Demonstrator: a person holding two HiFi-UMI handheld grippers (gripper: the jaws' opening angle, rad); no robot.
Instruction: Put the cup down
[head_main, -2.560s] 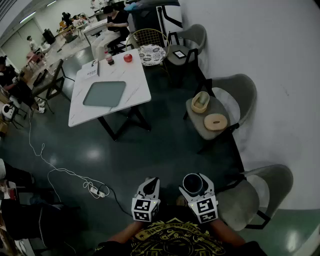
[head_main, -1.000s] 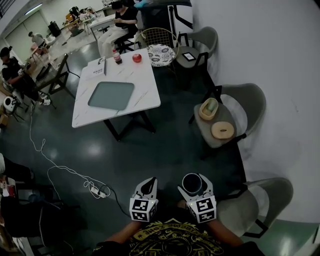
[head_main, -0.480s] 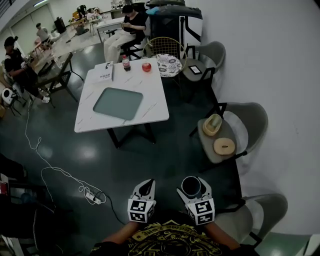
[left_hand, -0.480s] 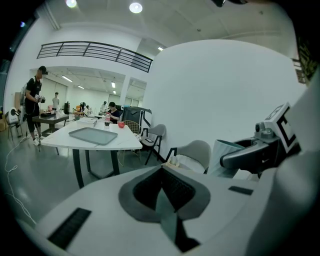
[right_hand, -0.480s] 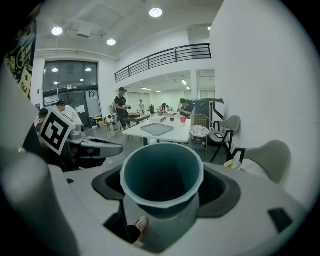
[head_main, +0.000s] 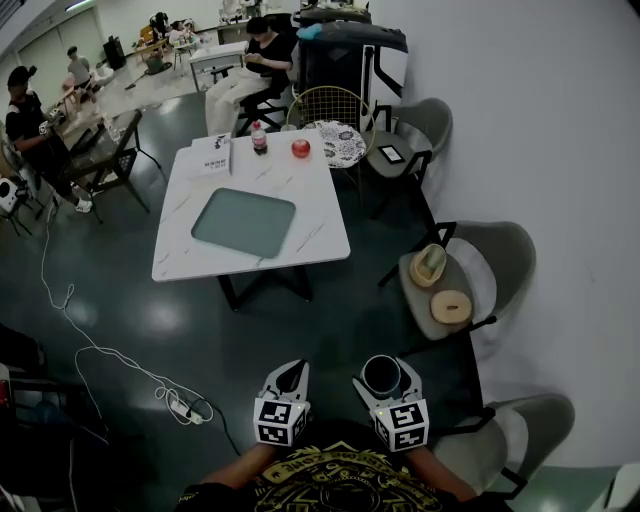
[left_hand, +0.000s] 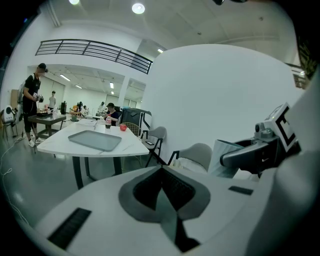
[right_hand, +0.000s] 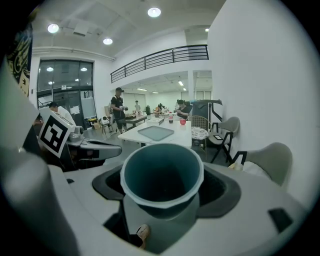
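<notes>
Low before us, above the dark glossy floor (head_main: 330, 320), we list two claws side by side, apart. Right claw (head_main: 384, 369): gripping the cup (right_hand: 162, 175), a smooth teal tumbler, round-mouthed, upright, its wall pinched between the jaws. Left claw (head_main: 291, 370): jaws pressed together, nothing between them. Ahead, well apart: square white marbled table (head_main: 320, 235) bearing a grey tray (head_main: 244, 222) with rounded corners; bare floor lies between it and us. Right side: grey padded chairs (head_main: 505, 255) along a plain white wall (head_main: 540, 120).
</notes>
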